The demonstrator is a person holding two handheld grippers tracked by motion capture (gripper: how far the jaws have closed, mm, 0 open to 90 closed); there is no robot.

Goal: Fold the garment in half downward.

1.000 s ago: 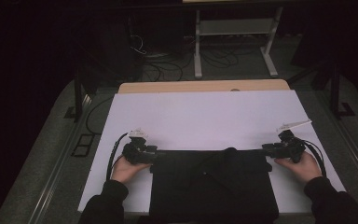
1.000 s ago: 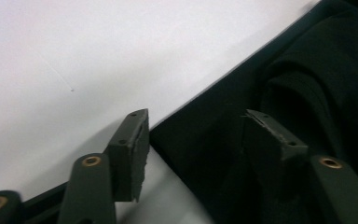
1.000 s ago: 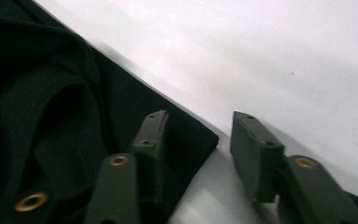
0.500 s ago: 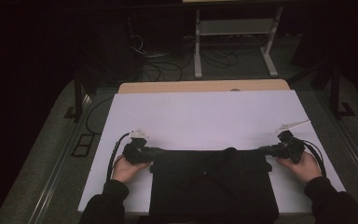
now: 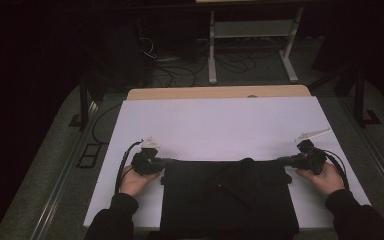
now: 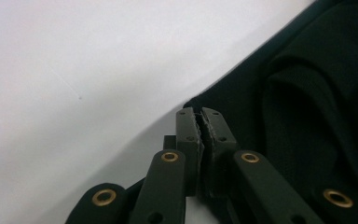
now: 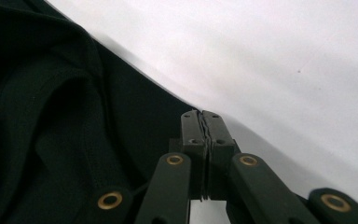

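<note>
1. Pinching: left gripper [image 5: 166, 162] and right gripper [image 5: 283, 161], jaws just closed on black garment [image 5: 227, 197] corners.
2. Garment: lower centre, flat on white table [image 5: 220, 125].
3. Judgement: ready to lift or fold.

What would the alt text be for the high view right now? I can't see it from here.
A person's left tongs and right tongs are each shut on a far corner of a folded black garment. The garment lies on the near half of a white table. Both jaw pairs have just been closing on the cloth, and the room beyond is dark.
</note>
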